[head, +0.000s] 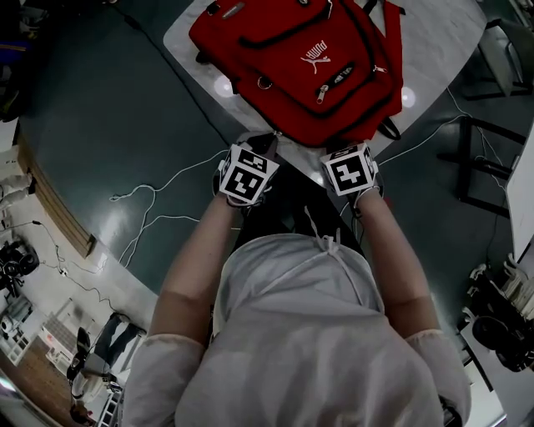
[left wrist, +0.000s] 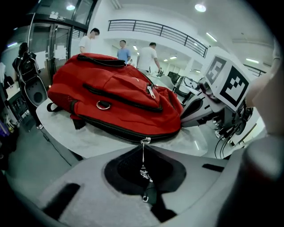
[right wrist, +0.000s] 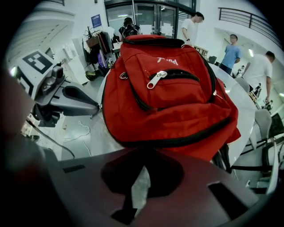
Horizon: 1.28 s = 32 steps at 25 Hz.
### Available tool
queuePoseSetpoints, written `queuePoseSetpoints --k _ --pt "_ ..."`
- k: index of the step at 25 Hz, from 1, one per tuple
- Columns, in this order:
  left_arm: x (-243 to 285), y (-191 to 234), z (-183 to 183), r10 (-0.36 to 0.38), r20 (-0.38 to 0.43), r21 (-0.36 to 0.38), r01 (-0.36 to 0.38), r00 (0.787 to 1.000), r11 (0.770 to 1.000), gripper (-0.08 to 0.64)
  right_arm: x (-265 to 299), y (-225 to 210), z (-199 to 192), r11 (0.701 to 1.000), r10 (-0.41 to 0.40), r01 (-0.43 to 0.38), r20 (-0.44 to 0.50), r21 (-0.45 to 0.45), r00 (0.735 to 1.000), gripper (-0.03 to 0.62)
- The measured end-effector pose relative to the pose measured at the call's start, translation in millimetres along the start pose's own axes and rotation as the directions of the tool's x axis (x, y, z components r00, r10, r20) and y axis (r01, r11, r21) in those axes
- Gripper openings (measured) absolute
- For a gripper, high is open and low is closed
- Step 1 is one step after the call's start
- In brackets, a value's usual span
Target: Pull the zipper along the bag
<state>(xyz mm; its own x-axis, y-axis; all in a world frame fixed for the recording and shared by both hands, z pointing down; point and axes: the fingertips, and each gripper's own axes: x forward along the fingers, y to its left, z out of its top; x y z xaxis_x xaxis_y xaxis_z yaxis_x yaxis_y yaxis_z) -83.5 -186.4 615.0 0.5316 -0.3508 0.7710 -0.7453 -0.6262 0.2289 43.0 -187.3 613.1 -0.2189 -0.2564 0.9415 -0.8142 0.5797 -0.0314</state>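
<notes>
At the near edge of the bag (head: 300, 75), our left gripper (left wrist: 143, 142) pinches the zipper pull (left wrist: 143, 155), and our right gripper (right wrist: 141, 153) pinches the bag's rim.

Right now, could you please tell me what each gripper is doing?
Left gripper: closed on the zipper pull.
Right gripper: closed, apparently on the bag at its lower edge.

A round white tabletop (head: 434, 42) stands on a glossy dark grey-green floor (head: 108, 125) crossed by thin white cables (head: 154, 189). Round ceiling lights (left wrist: 200, 7) illuminate a dark-railed balcony (left wrist: 168, 32) and glass doors (right wrist: 146, 17).
</notes>
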Motion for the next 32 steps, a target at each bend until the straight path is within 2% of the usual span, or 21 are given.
queuePoseSetpoints --k 10,13,16,23,27,32 --pt "-13 56 8 0.089 0.036 0.031 -0.090 0.995 0.995 0.023 0 0 1 0.998 -0.068 0.067 -0.012 -0.008 0.998 0.028" --pt "-13 67 8 0.125 0.046 0.043 -0.127 0.991 0.991 0.023 0 -1 -1 0.998 -0.065 0.065 -0.026 0.010 0.998 0.028" --pt "-14 79 10 0.135 0.046 0.012 -0.136 0.990 0.991 0.023 0 -1 0 0.998 -0.057 0.057 -0.015 0.027 0.998 0.028" --pt "-19 107 19 0.165 0.042 0.016 -0.166 0.985 0.986 0.023 1 0 2 0.999 -0.032 0.033 -0.034 0.016 0.999 0.028" --pt "-20 120 24 0.174 0.038 0.010 -0.175 0.984 0.985 0.023 1 -1 2 0.999 -0.028 0.027 -0.049 -0.026 0.998 0.026" --pt "-19 128 25 0.176 0.015 0.015 -0.176 0.984 0.984 0.023 3 -1 3 1.000 -0.002 0.001 -0.059 -0.007 0.998 0.028"
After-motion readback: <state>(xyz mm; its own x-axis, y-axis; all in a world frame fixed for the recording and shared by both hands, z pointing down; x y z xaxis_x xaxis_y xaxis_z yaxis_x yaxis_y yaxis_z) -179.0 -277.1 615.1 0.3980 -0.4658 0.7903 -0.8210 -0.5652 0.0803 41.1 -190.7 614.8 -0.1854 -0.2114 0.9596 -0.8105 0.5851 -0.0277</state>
